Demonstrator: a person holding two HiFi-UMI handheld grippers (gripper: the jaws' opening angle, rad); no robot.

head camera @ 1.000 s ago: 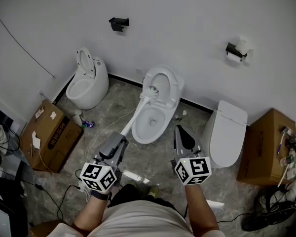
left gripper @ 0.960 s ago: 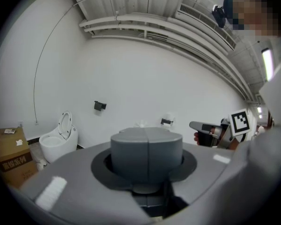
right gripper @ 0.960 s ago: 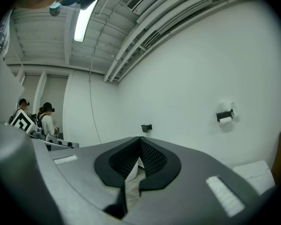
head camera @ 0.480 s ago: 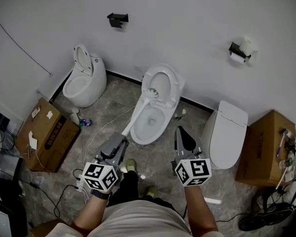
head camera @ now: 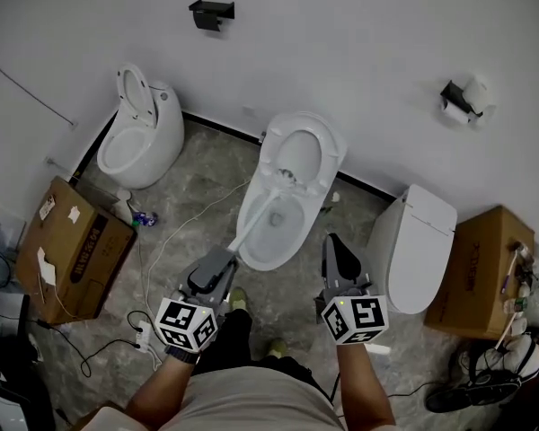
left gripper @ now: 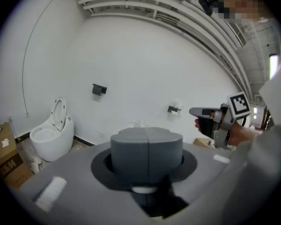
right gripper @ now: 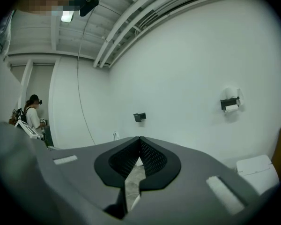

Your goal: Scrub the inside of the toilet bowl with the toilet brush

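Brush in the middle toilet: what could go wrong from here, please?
The brush head is high at the back of the bowl, close under the raised seat: a hard stroke may hit it or splash out. The left claw holds the long handle only at its end, so it may twist. A cable lies near the feet.

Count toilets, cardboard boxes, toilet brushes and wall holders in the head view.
Toilets: 3 - left toilet, middle toilet, right toilet
Cardboard boxes: 2 - left box, right box
Toilet brush: 1
Wall holders: 2 - black holder, paper holder
Total: 8
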